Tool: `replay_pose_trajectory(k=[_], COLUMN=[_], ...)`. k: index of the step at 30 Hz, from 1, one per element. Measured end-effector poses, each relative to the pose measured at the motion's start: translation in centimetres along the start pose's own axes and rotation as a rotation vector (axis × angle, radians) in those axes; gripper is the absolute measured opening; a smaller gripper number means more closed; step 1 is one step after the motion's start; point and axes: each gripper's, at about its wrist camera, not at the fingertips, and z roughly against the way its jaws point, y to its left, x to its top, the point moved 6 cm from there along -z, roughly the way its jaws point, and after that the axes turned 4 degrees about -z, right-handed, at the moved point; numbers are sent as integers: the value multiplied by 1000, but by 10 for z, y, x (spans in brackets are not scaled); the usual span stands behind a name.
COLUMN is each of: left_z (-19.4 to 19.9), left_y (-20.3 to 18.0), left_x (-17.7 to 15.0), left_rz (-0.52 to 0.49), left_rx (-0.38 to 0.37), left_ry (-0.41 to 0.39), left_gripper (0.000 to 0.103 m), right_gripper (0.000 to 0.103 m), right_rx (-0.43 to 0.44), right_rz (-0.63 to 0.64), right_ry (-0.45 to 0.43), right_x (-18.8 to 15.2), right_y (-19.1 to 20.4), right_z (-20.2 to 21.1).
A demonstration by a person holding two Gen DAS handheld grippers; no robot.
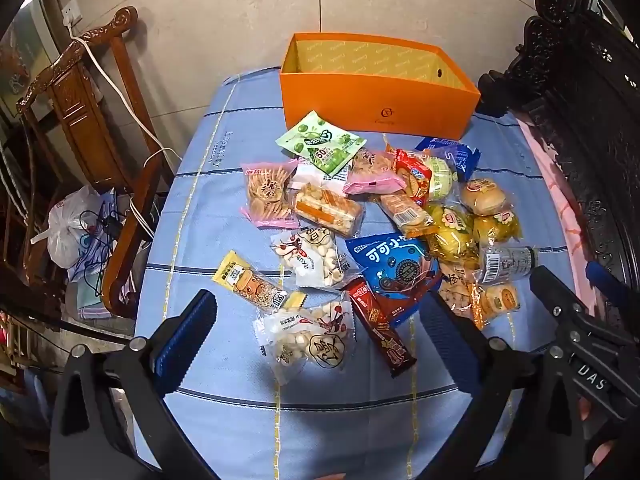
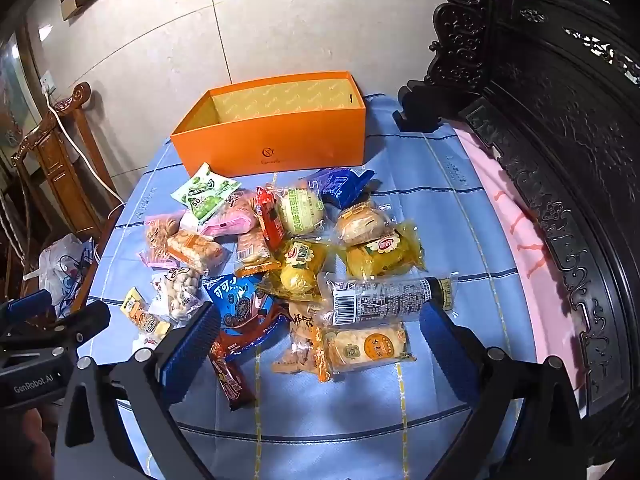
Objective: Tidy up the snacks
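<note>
Right wrist: "GenRobot.AI" left gripper (image 2: 56, 320).

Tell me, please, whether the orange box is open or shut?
Open: the orange box has no lid, and its patterned inner walls show; its floor is hidden.

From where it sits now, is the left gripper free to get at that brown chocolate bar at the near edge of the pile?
Probably yes. The left gripper is open and the brown chocolate bar lies on top at the pile's near edge, just ahead between the fingers. Only its far end tucks against the blue cookie pack.
</note>
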Motion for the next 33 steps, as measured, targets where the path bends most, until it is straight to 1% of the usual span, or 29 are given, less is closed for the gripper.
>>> replay_pose_trajectory(k=[14,21,22,33], left_z=[2,2,2,2], left_y=[3,0,-5,-4], left_x=[2,1,1,0], left_rz=[2,-3,-7,-11], left_rx=[-4,0,4,9], left_ry=[-11,-5,-2,-4], left_gripper=[99,99,99,99], right_gripper=[100,100,100,100], right_rx=[-1,-4,-6,-5], right_rz=[-2,-3,-2,-3], right_ry=[-1,-2,-2,0], right_x=[0,0,0,-1], right_y=[-1,-2,-2,-2], right_z=[1,2,2,3])
